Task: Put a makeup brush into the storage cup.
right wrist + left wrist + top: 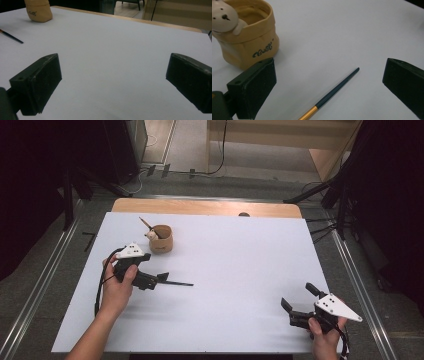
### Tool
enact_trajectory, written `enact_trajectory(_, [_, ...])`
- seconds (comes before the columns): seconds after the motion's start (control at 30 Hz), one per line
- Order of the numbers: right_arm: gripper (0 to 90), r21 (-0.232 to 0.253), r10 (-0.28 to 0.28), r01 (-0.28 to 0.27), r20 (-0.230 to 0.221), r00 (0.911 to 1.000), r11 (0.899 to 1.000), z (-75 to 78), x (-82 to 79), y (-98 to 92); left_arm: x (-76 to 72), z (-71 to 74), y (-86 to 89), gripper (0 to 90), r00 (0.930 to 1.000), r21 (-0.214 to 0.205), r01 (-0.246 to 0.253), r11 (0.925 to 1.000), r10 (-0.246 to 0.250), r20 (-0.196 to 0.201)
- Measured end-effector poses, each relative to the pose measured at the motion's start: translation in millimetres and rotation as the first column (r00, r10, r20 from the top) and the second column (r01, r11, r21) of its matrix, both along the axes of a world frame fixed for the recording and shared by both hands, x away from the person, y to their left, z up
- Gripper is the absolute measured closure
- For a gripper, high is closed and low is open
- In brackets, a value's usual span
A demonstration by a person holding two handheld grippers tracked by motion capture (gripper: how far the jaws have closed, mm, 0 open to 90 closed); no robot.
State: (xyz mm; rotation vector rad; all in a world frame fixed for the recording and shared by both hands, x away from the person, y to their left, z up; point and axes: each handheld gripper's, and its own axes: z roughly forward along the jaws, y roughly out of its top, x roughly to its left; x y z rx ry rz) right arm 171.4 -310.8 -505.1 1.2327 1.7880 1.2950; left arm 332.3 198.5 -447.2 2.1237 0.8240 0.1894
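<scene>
Even overhead light, dim dark surroundings, soft faint shadows, slightly soft close-up focus.

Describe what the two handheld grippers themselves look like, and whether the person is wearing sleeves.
Each set of tongs, left tongs and right tongs, is black with two blocky flat-faced pads. A white three-cornered plate dotted with small holes sits on top, and a black cable trails away. The forearms are bare, with no sleeves in sight.
</scene>
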Motion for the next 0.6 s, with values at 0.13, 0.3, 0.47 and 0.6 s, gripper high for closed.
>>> enact_trajectory(0.13, [0.4, 0.0, 0.001, -0.001, -0.001, 1.0, 1.0, -0.5, 0.2, 0.1, 4.8, -4.8, -8.0, 0.0, 0.9966, 0.052, 0.057, 0.997, -0.053, -0.063])
enact_trajectory(0.3, [0.4, 0.001, 0.0, 0.0, -0.004, 1.0, 1.0, -0.8, 0.4, 0.0, 9.1, -10.3, -17.8, 0.0, 0.9885, 0.135, 0.108, 0.9849, -0.092, -0.12])
enact_trajectory(0.47, [0.5, 0.003, 0.0, 0.0, -0.006, 1.0, 1.0, -1.3, 0.5, -0.1, 13.5, -14.3, -26.8, 0.0, 0.9803, 0.238, 0.148, 0.9599, -0.11, -0.164])
enact_trajectory(0.6, [0.4, 0.001, 0.0, 0.0, -0.008, 1.0, 1.0, -1.7, 0.8, -0.5, 15.8, -16.0, -32.6, 14.0, 0.977, 0.288, 0.162, 0.9438, -0.112, -0.182])
